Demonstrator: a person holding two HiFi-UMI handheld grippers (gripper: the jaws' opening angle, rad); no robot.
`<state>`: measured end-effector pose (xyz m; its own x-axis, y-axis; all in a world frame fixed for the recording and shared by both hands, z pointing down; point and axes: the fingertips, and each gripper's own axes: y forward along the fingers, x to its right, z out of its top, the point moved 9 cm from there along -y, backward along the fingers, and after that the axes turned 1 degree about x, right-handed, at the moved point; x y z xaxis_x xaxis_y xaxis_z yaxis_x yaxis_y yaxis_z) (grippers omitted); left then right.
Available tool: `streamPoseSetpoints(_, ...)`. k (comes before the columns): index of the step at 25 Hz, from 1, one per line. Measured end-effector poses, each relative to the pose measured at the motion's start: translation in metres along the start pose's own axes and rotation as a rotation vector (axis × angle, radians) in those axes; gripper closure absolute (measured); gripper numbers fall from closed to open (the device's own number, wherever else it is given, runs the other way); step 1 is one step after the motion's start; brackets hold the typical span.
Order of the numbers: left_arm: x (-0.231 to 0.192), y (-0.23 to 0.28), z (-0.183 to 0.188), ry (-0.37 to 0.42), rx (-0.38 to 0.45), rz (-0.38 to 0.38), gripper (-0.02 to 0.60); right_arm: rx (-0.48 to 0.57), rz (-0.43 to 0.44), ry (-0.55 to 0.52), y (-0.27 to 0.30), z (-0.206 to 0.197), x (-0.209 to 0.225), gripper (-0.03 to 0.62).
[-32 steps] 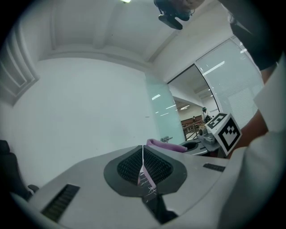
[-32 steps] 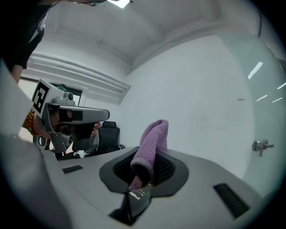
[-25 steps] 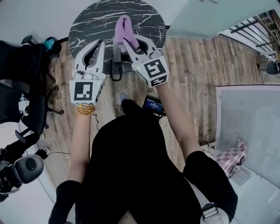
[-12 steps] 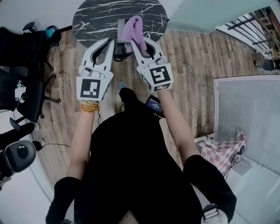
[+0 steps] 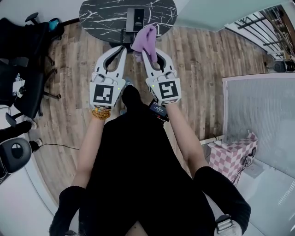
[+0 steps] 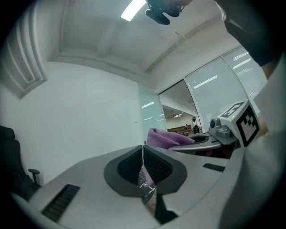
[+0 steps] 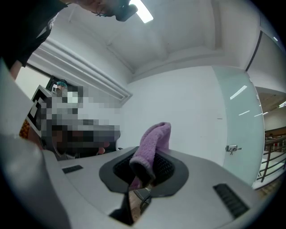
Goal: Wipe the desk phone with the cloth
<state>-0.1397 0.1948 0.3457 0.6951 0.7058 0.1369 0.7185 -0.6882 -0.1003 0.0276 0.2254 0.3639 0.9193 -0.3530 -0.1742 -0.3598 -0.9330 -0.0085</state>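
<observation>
Cloth (image 5: 146, 37) in right gripper (image 5: 149, 50) has drawn back from table (image 5: 101, 14).

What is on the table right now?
Only the phone shows on the table. The cloth in the right gripper covers part of its near edge, so that bit is unseen.

Fuzzy cloth (image 5: 145, 38); glossy marbled tabletop (image 5: 101, 14); wood-plank floor (image 5: 198, 60).
</observation>
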Motion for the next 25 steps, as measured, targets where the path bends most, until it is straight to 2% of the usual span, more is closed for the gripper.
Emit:
streamPoseSetpoints(13, 0.035, -0.032, -0.035, -0.037, -0.046, -0.008, 0.563, -0.035, -0.037, 0.027, -0.05, -0.023, -0.043, 0.531)
streamPoseSetpoints(19, 0.038, -0.035, -0.045, -0.067, -0.069, 0.004, 0.563, -0.046, -0.019, 0.021, -0.056, -0.026, -0.046, 0.531)
streamPoseSetpoints(25, 0.035, -0.042, -0.045, -0.064, -0.072, 0.035, 0.563, -0.051, 0.01, 0.013, -0.063, -0.034, -0.048, 0.531)
